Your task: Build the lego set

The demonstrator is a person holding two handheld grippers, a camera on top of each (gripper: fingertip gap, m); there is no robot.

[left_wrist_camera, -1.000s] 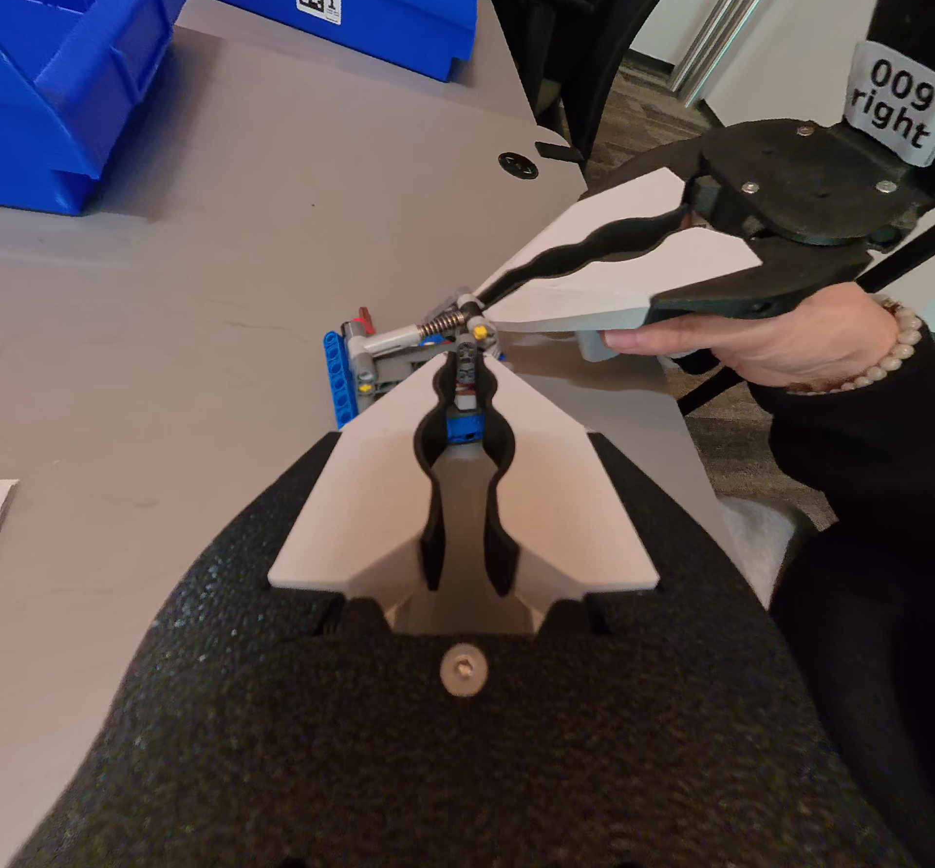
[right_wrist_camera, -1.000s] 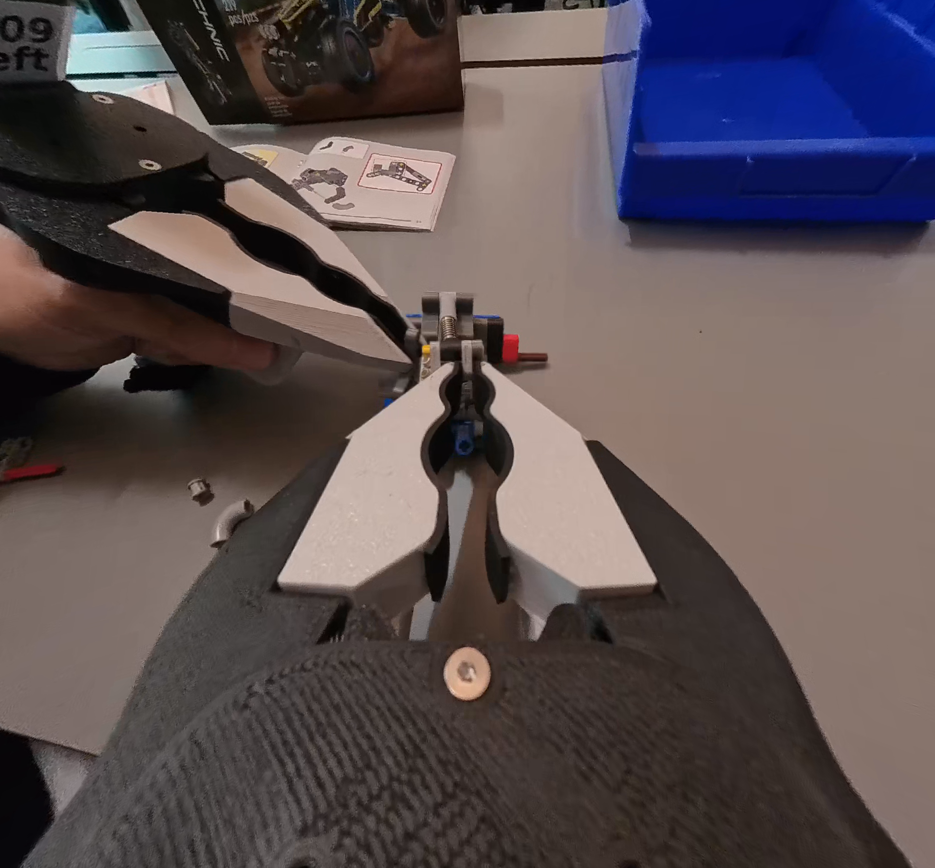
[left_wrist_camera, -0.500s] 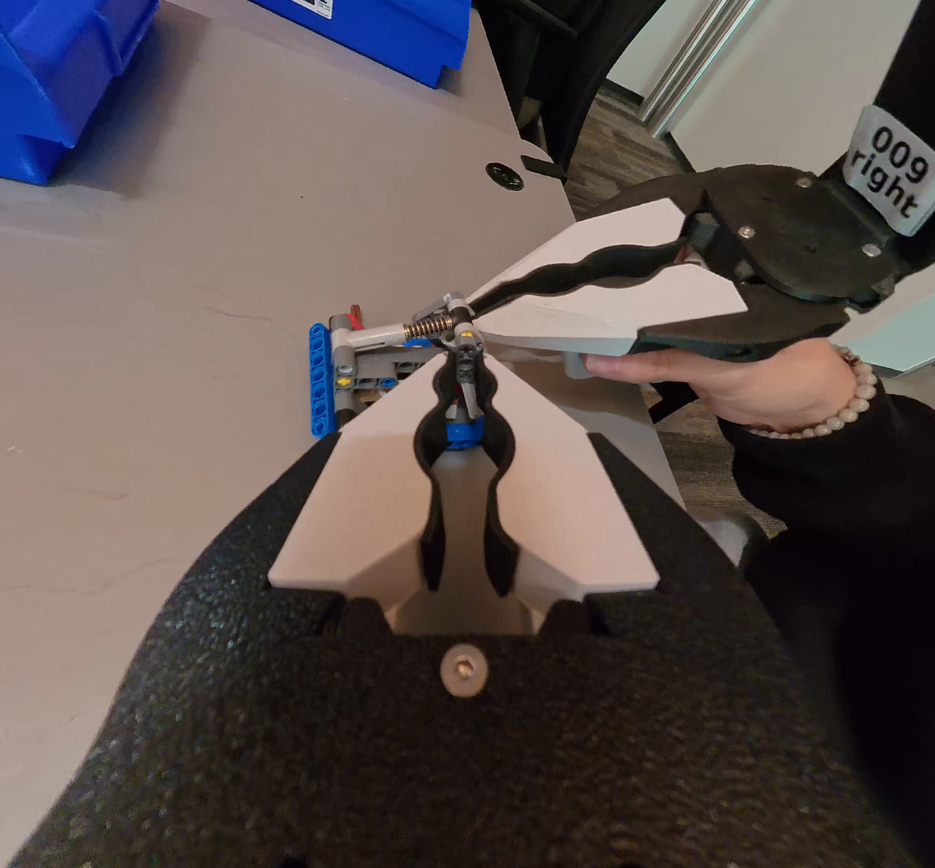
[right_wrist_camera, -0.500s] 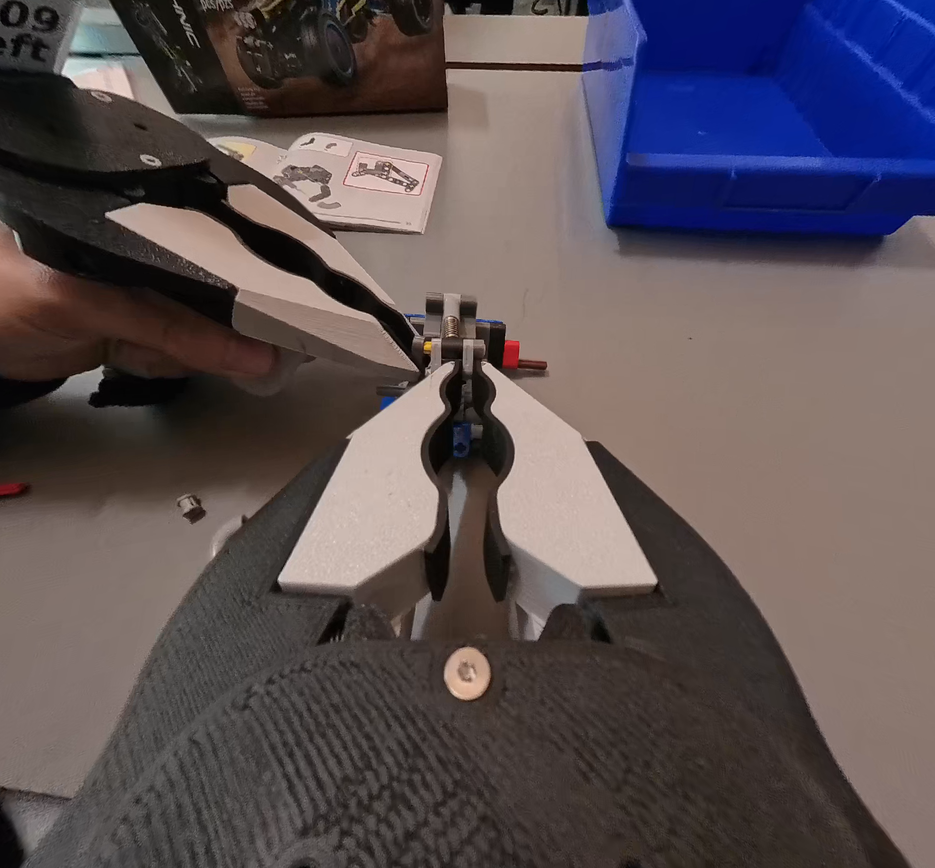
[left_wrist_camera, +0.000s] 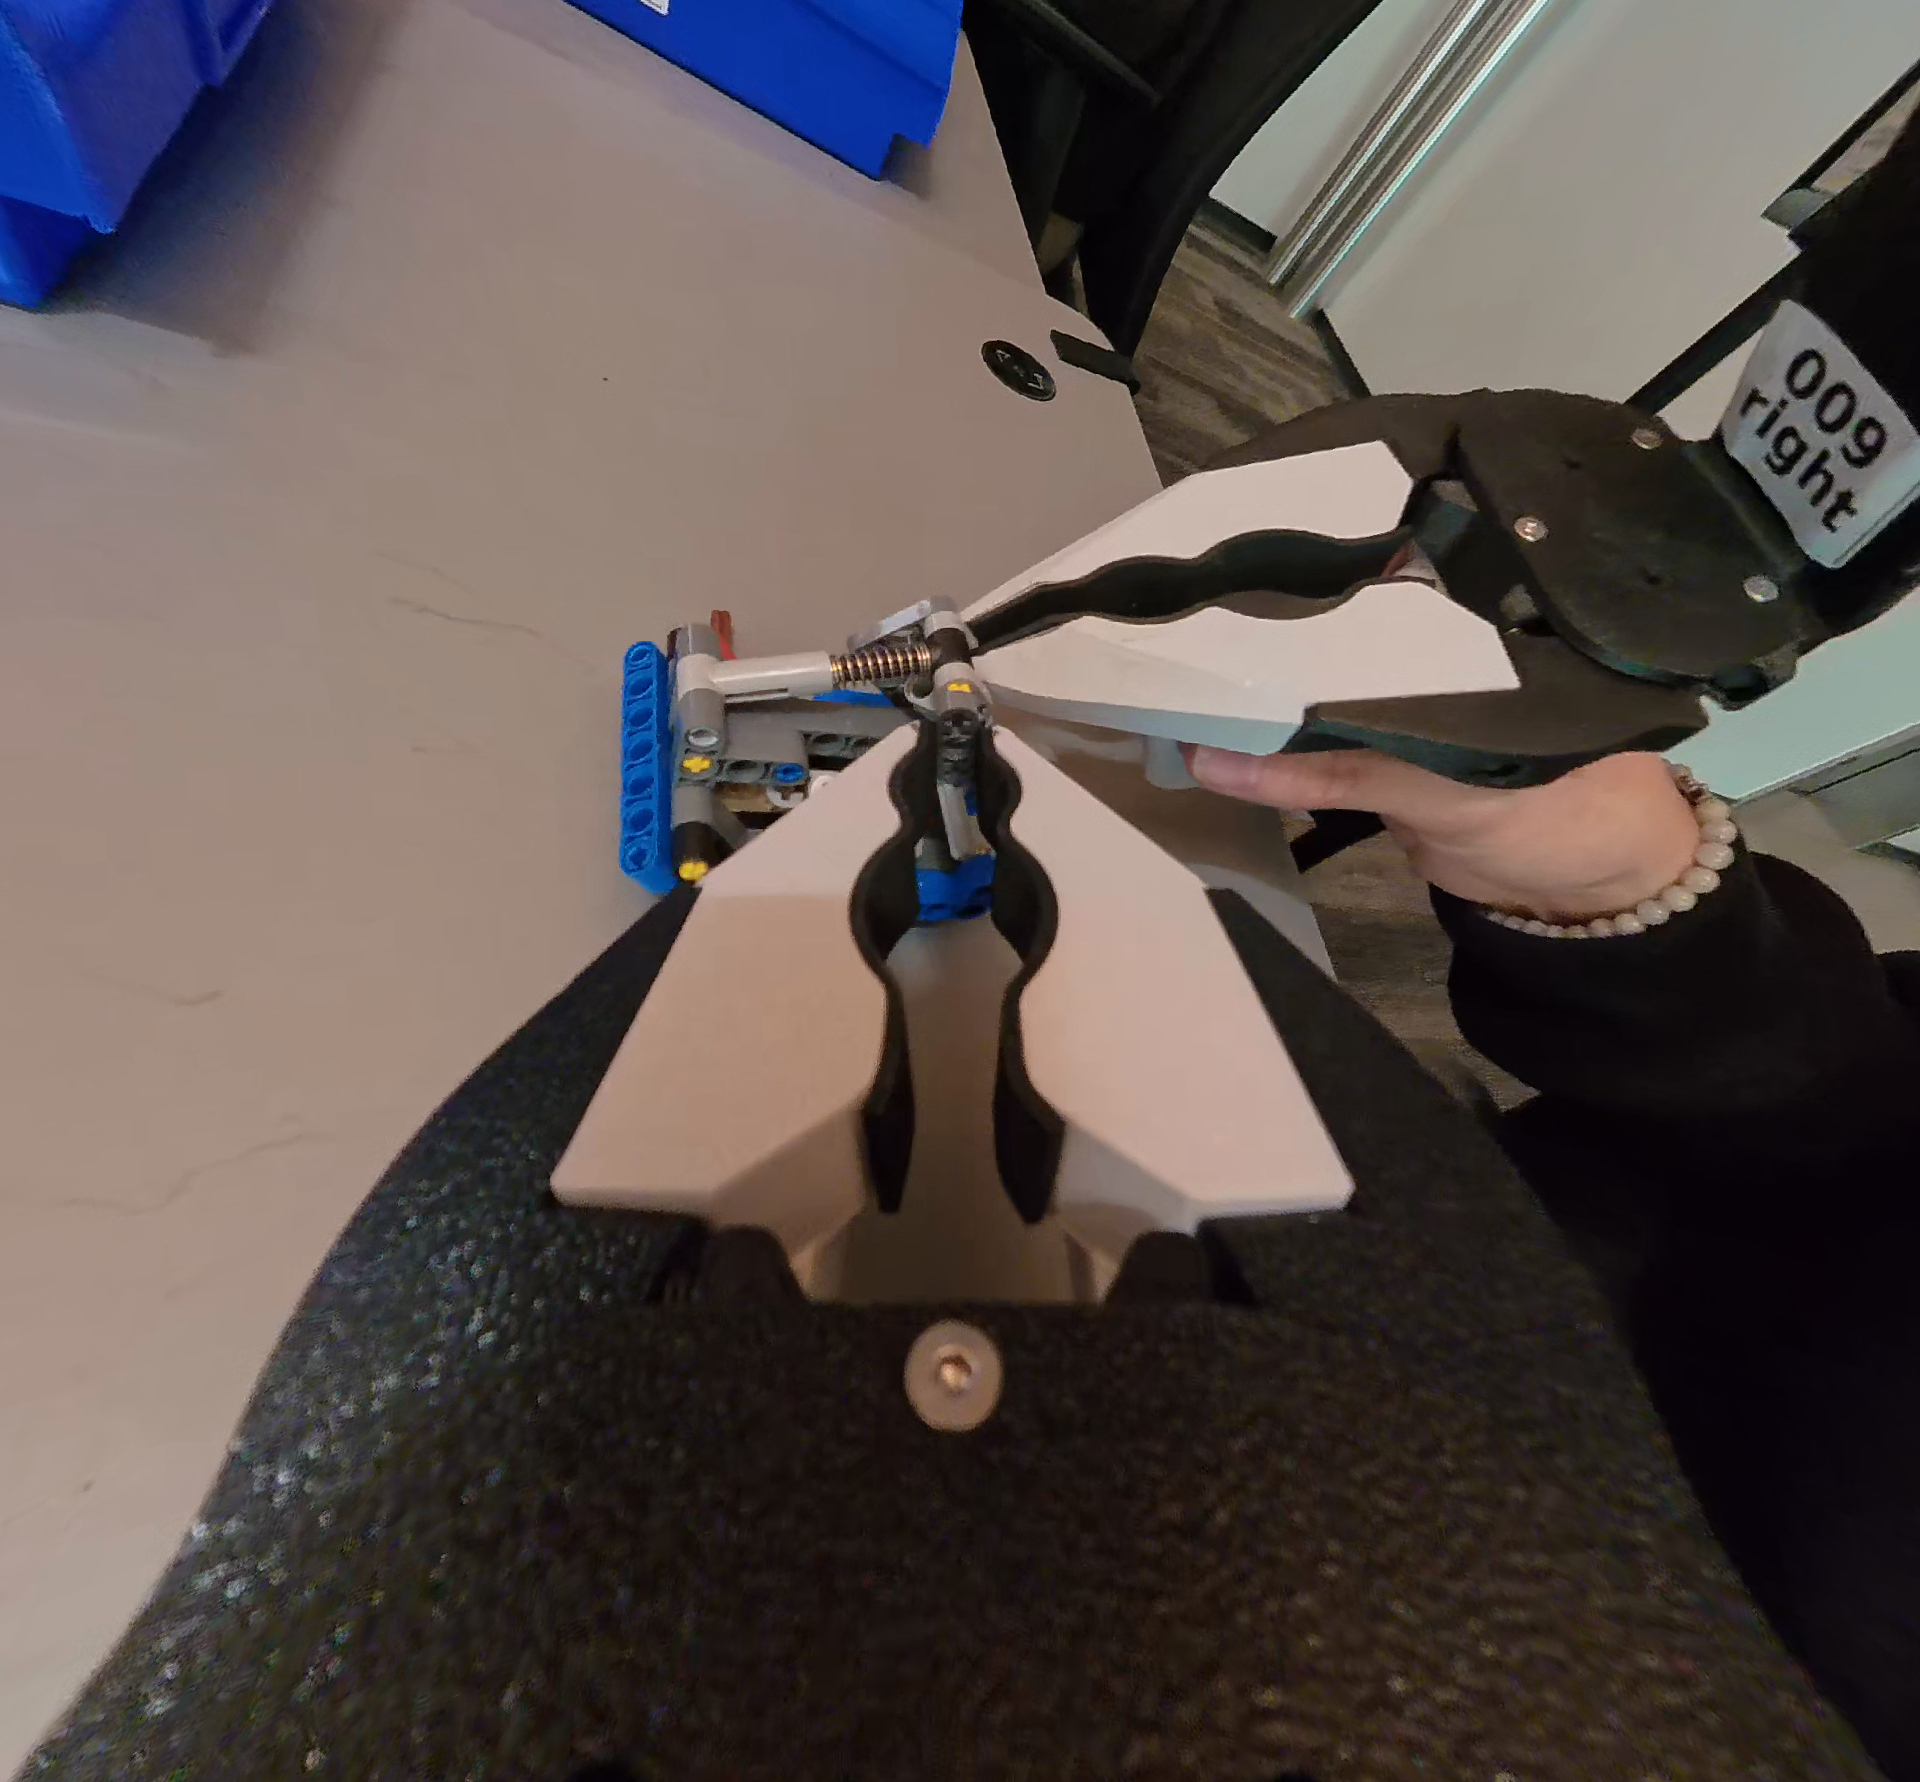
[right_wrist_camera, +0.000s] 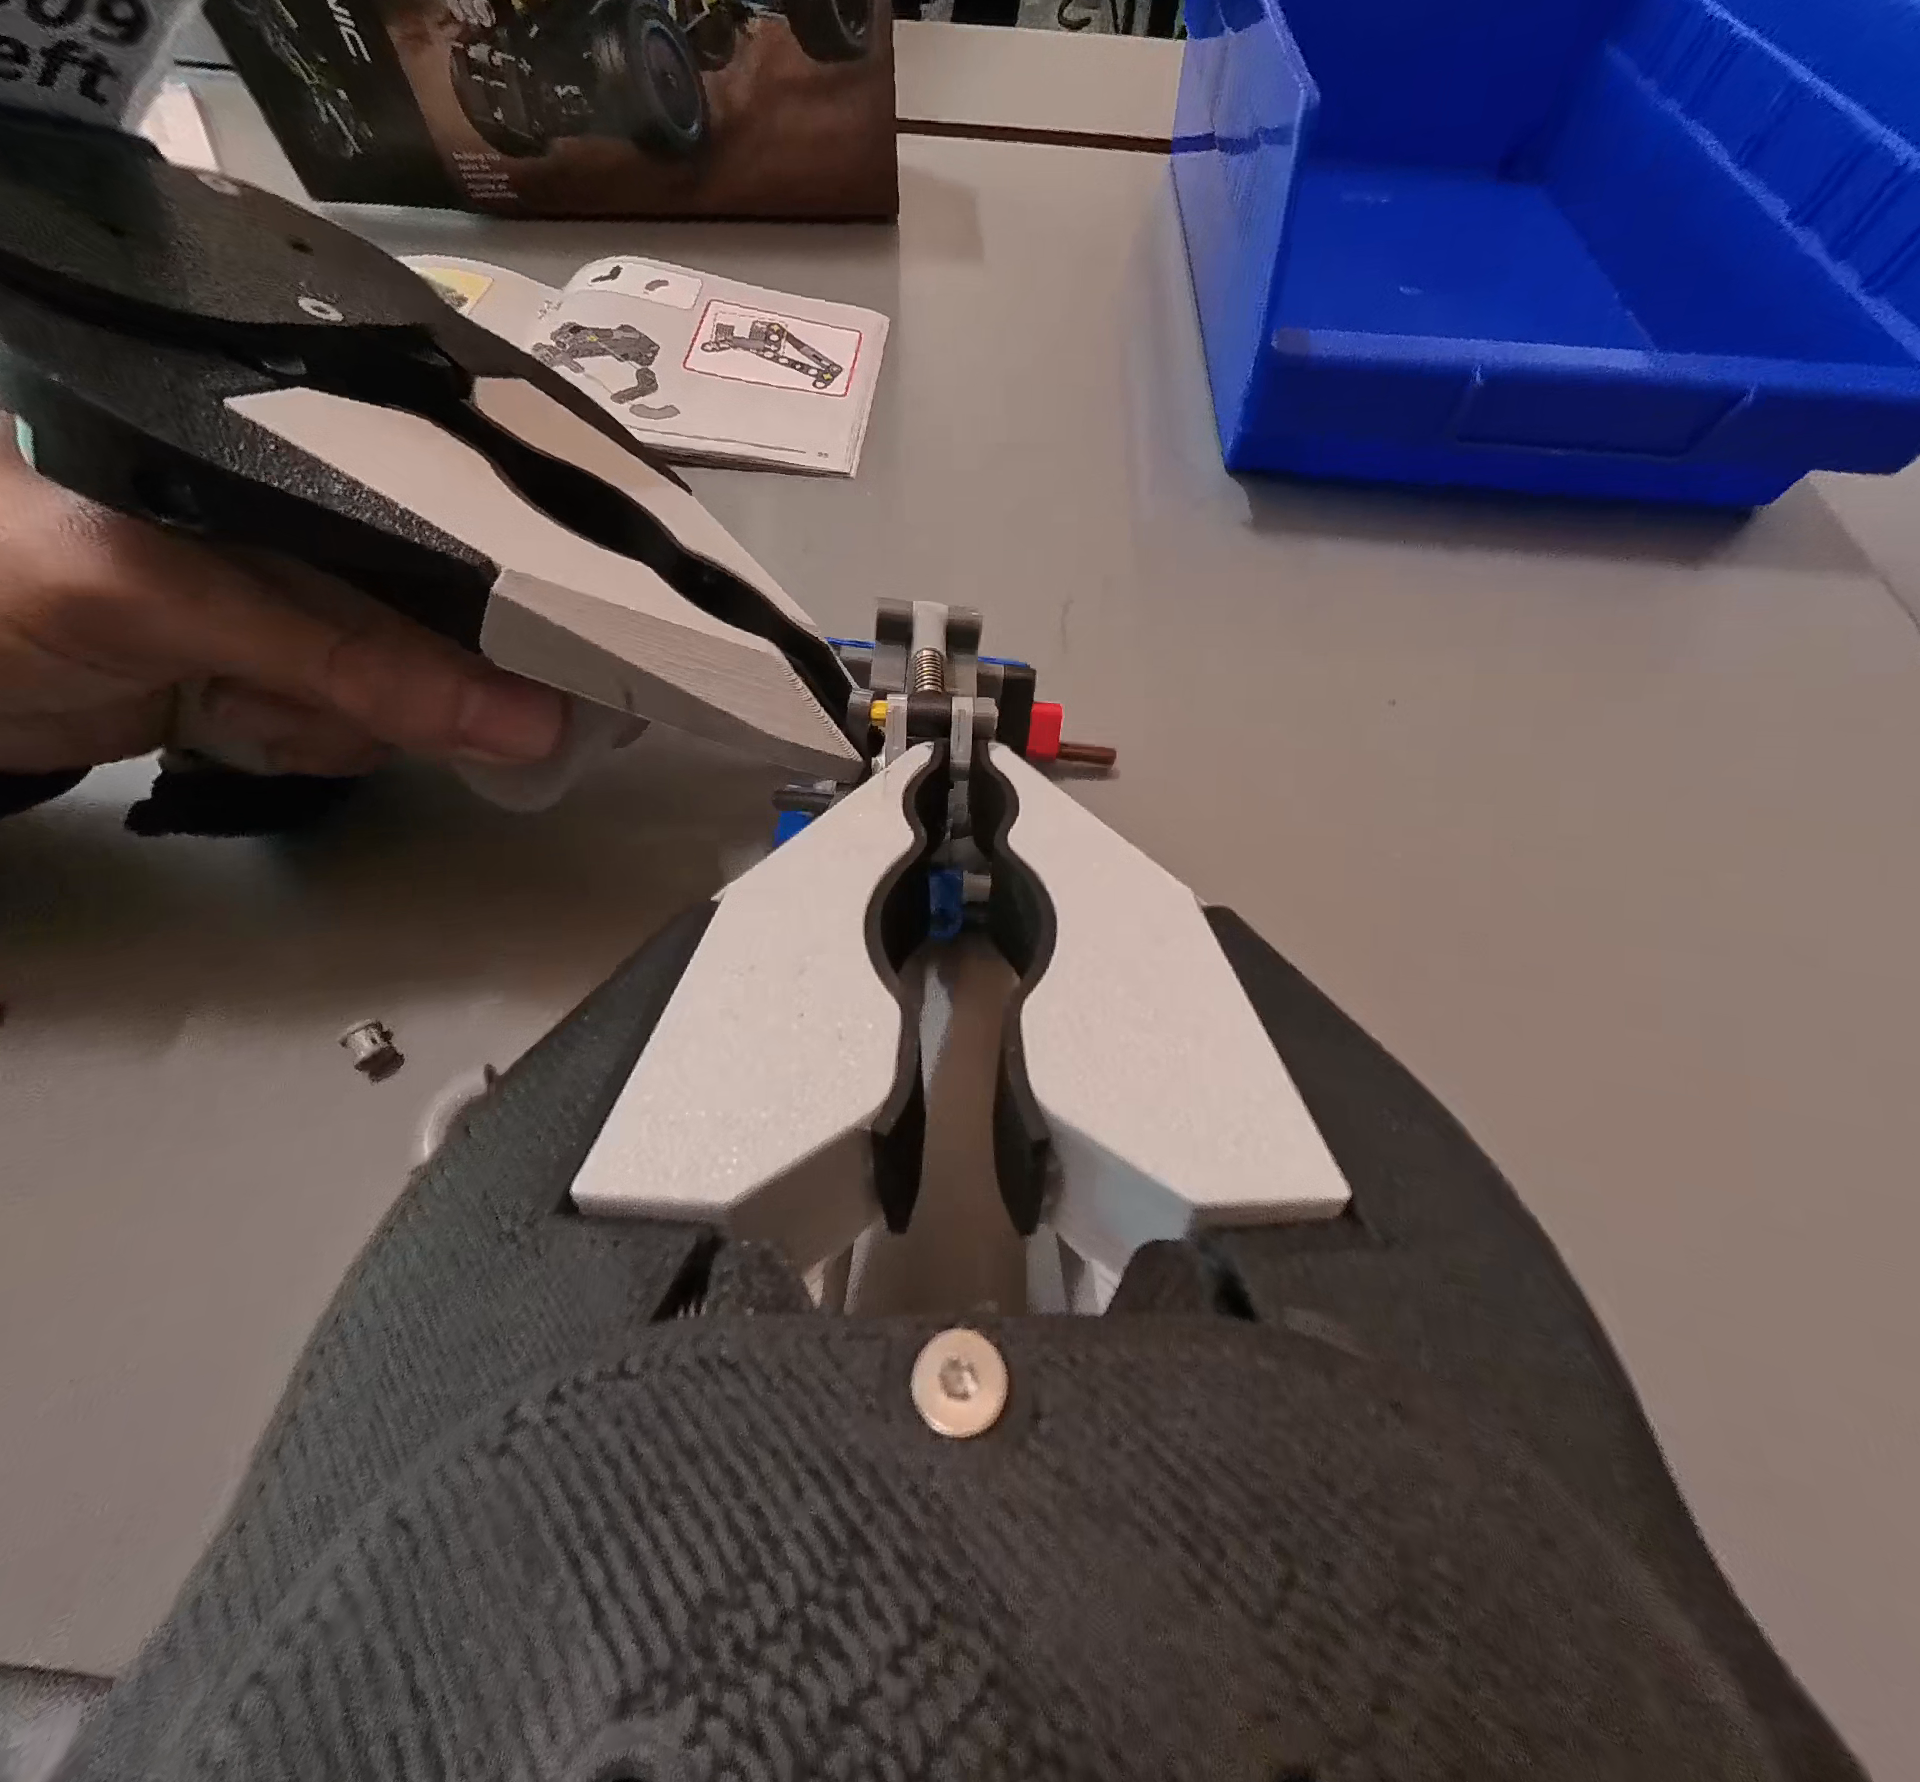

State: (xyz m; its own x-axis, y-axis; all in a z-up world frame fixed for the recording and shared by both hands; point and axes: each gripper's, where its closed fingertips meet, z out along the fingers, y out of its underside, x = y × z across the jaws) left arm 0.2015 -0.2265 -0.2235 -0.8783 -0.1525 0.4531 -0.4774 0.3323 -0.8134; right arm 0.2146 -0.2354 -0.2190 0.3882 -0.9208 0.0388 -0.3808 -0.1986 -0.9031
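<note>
Both tongs are pinched onto one small brick-built assembly (left_wrist_camera: 769,724) on the grey table (left_wrist_camera: 312,506). The left gripper (left_wrist_camera: 951,745) is nearly closed, its pads pressing a thin grey upright beam on the near side. The right gripper (right_wrist_camera: 961,766) is closed on a thin grey piece by the end of the spring strut (left_wrist_camera: 883,662) — exactly which part is hard to tell, since the tips hide it. With two grips this close, steady, opposed holds and no twisting seem wise, so the small pins stay seated. Beyond lie an open instruction booklet (right_wrist_camera: 717,361), the kit's box (right_wrist_camera: 582,39) and a blue bin (right_wrist_camera: 1507,278).
</note>
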